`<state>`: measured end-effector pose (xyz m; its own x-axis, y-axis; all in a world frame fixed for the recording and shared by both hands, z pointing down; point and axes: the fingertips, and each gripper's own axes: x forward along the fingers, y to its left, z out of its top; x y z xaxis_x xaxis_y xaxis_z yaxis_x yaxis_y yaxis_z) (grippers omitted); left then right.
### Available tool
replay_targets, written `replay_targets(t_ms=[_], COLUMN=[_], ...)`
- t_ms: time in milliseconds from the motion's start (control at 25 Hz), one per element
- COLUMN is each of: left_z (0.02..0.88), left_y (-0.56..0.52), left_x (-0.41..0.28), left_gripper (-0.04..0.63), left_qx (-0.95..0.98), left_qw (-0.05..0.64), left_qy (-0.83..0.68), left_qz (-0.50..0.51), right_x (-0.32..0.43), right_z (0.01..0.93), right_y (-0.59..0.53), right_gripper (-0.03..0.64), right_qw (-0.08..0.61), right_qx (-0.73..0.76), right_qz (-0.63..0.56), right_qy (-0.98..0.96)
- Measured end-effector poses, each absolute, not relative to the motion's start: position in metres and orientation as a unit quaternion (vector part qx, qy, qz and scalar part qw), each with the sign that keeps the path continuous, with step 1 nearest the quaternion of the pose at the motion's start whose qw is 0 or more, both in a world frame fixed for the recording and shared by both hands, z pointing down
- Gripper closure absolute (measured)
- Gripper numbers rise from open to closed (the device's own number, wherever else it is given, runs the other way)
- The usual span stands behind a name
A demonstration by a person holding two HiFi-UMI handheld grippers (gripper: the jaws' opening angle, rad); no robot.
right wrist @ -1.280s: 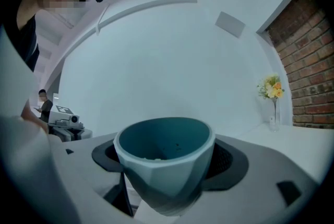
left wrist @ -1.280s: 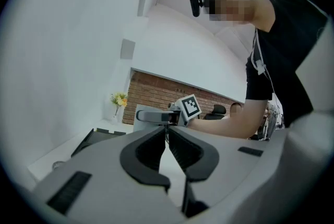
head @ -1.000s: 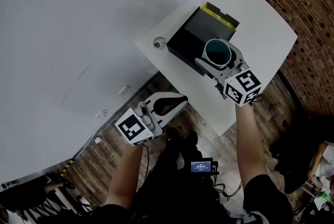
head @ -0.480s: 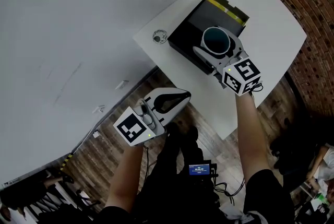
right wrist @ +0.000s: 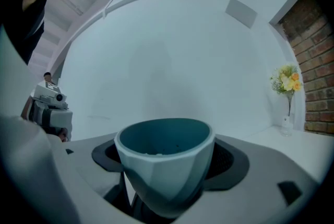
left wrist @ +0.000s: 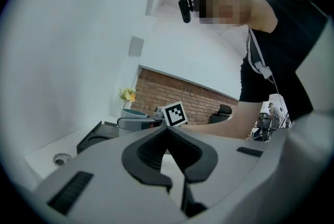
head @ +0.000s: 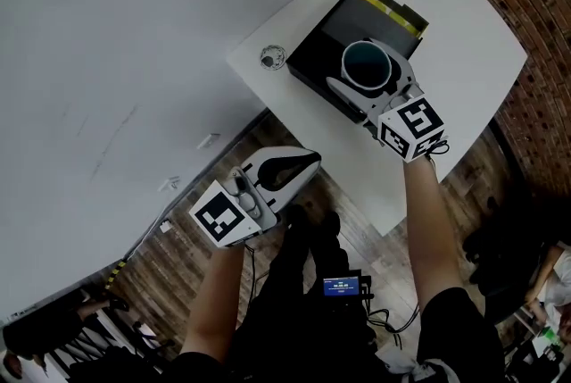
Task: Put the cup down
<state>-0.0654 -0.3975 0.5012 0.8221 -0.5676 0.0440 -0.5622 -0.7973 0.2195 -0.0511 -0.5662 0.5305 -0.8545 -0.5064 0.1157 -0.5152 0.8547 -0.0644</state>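
Reference item for all positions: black box (head: pixel 319 62) lying on white table (head: pixel 464 51), yellow-edged flap (head: pixel 393 4) raised at its far end

Right gripper (head: pixel 366 76): jaws spread wide and clamped on teal cup (right wrist: pixel 164 157), one pad on each flank. Cup upright, mouth up. In the head view, located directly over the middle of the black box. Contact between cup base and box not determinable from any view. Marker cube (head: pixel 411 129) of this gripper on the near side of the box, above the table.

Left gripper (head: pixel 302 165): jaws fully closed, pad against pad, nothing between them. Positioned well apart from the black box, on its near-left side, off the table and above wooden floor (head: pixel 178 265). Pointed toward the box, with box, cup and right gripper visible ahead in the left gripper view.

Small round object (head: pixel 272 58): on the table just beside the left corner of the black box, kind not identifiable.

Vase of yellow flowers (right wrist: pixel 288 90): beyond the black box, at the far end of the table, well apart from it.

Brick wall (head: pixel 540 33): to the right of the black box, past the table edge
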Motion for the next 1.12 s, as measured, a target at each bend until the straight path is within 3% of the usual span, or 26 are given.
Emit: replay_targets(t_ms=[520, 720, 1120], left_z=[0.497, 0.496, 0.493], left_y=[-0.394, -0.392, -0.393], left_x=[-0.075, -0.076, -0.078], left_gripper=[0.588, 0.588, 0.588], left_qx=[0.949, 0.950, 0.950], left_qw=[0.115, 0.114, 0.110], left_qy=[-0.293, -0.292, -0.292], left_qz=[-0.027, -0.022, -0.010], right_x=[-0.050, -0.046, -0.022], right_z=[0.530, 0.528, 0.519], right_y=[-0.569, -0.566, -0.558], right_gripper=[0.207, 0.118, 0.118], right_qw=[0.054, 0.052, 0.060], right_qx=[0.270, 0.269, 0.297], right_qz=[0.055, 0.065, 0.076], right_qy=[-0.960, -0.960, -0.950])
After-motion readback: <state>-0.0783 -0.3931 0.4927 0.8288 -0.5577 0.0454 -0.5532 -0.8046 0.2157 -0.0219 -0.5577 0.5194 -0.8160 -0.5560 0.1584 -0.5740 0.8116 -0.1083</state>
